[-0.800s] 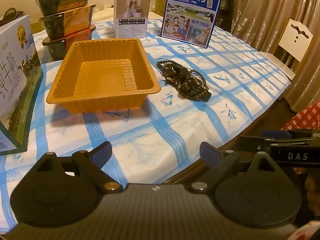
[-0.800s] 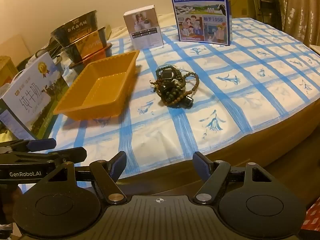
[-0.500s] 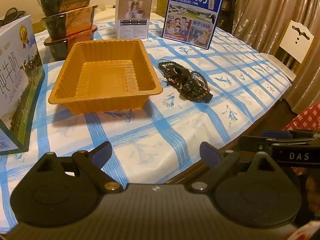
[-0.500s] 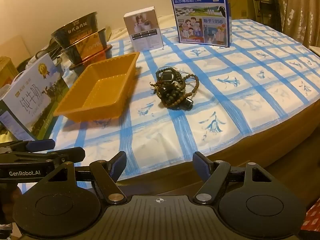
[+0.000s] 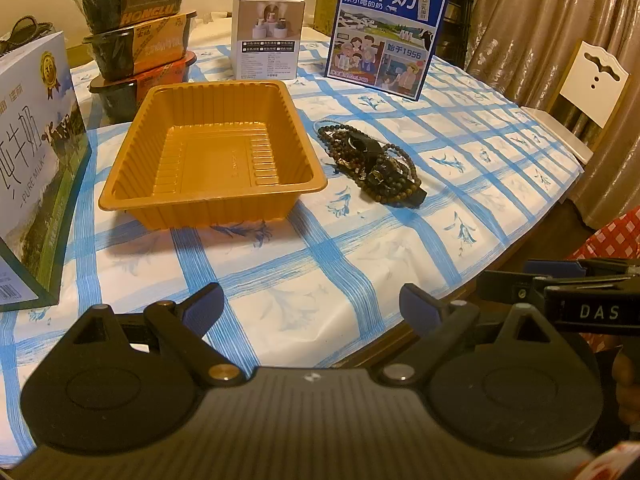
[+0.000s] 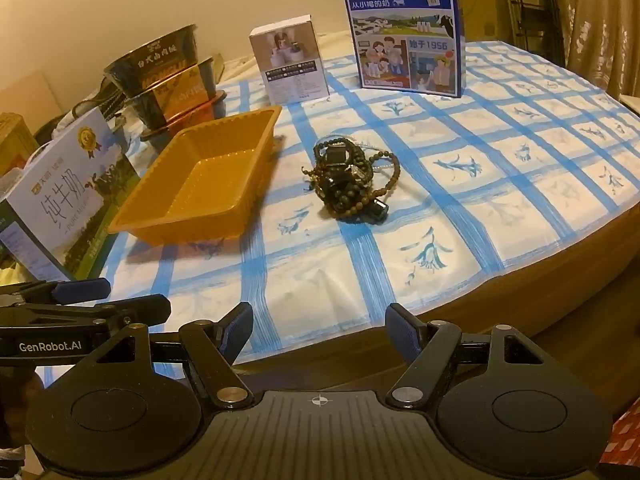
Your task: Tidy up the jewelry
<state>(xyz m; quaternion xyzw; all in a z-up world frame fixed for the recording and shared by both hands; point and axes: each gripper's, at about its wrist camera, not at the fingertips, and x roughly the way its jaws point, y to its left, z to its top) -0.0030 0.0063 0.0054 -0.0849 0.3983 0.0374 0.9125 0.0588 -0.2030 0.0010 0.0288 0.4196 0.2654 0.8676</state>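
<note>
A pile of dark beaded bracelets and necklaces [image 5: 372,162] lies on the blue-checked tablecloth, just right of an empty orange plastic tray [image 5: 212,156]. The pile [image 6: 352,178] and the tray [image 6: 208,178] also show in the right wrist view. My left gripper [image 5: 312,306] is open and empty, held above the table's near edge, well short of the tray. My right gripper [image 6: 320,330] is open and empty, at the near edge, facing the pile from a distance. Each gripper shows at the side of the other's view.
A blue milk carton box [image 5: 386,32] and a small white box [image 5: 268,38] stand at the back. Stacked black food bowls [image 5: 136,36] stand behind the tray at left. A white milk box [image 5: 36,160] stands at the left edge. A white chair [image 5: 592,80] is at right.
Both grippers have edged slightly forward toward the table; the tray and the jewelry pile sit a little lower and larger in view. Nothing on the table has moved.
</note>
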